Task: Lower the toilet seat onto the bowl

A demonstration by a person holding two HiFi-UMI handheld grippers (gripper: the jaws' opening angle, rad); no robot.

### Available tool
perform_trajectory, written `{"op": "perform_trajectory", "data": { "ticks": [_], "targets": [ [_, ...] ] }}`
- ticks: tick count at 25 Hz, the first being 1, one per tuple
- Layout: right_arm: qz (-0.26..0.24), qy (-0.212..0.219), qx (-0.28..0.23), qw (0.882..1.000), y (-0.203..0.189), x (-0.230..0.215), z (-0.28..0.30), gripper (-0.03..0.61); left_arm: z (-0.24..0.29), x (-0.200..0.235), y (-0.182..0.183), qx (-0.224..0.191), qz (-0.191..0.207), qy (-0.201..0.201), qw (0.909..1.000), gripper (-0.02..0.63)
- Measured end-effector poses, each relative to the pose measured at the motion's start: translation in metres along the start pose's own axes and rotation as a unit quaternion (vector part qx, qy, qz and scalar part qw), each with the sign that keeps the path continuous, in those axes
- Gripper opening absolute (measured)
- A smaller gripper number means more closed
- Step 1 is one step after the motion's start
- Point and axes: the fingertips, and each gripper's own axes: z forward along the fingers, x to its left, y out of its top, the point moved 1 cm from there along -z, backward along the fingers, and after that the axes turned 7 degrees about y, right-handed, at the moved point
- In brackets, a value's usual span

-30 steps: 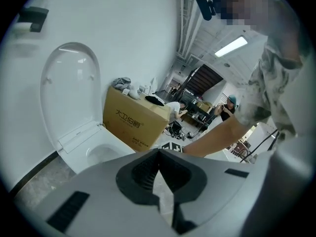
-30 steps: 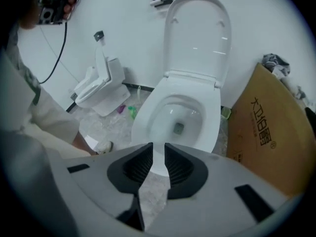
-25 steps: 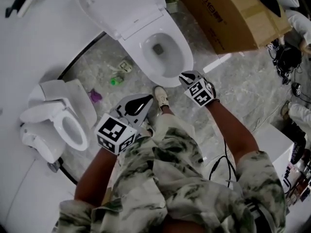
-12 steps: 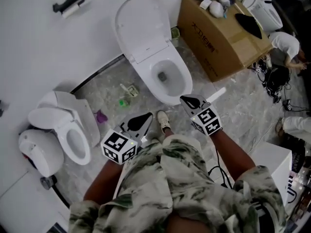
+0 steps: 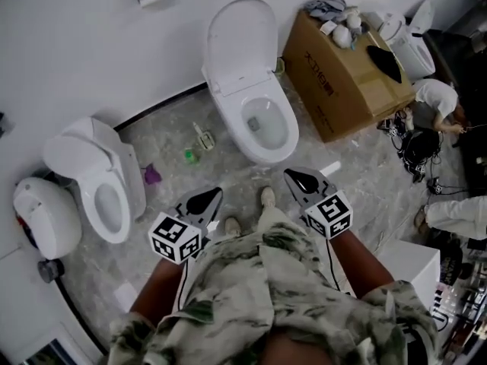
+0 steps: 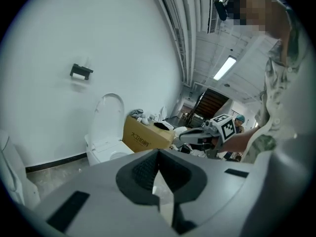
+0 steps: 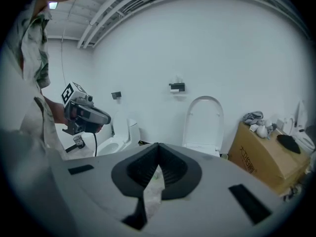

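Left claw (image 5: 211, 195), right claw (image 5: 294, 177), both closed, empty; one toilet seat (image 5: 242, 40) upright, one box (image 5: 342, 82)

Toilet (image 5: 251, 90) white, box (image 5: 342, 82) brown, small floor item (image 5: 190, 157) seemingly green.

green item (image 5: 190, 157) on floor (image 5: 358, 181): too small to identify. person (image 5: 459, 212) at right edge: cut off. clutter (image 5: 335, 12) on cardboard box (image 5: 342, 90): indistinct.

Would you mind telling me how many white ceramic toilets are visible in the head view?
3: the middle toilet, lid raised; the left toilet; and a far toilet behind the brown cardboard box, top right. The rounded white shape at far left may be a fourth.
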Motion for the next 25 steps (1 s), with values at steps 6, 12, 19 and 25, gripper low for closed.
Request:
{"op": "perform_trajectory", "data": {
  "ticks": [6,12,19,25],
  "targets": [
    [-0.016,0.029,-0.017,0.999,0.005,0.012,-0.019,0.023,-0.020,-0.009,-0.005,-0.017,0.017,0.047,0.9986,0.021],
    [-0.039,0.064,-0.041,0.996,0.015,0.002,-0.061,0.023,0.017,-0.068,0.007,-0.039,0.011,0.054,0.9977,0.021],
    [-0.039,0.087,-0.053,0.994,0.005,-0.034,-0.108,0.022,0.068,-0.130,0.026,-0.038,0.025,0.052,0.9976,0.021],
    [-0.042,0.099,-0.059,0.992,-0.011,-0.068,-0.146,0.021,0.100,-0.170,0.016,-0.026,0.021,0.066,0.9972,0.021]
  ]
}}
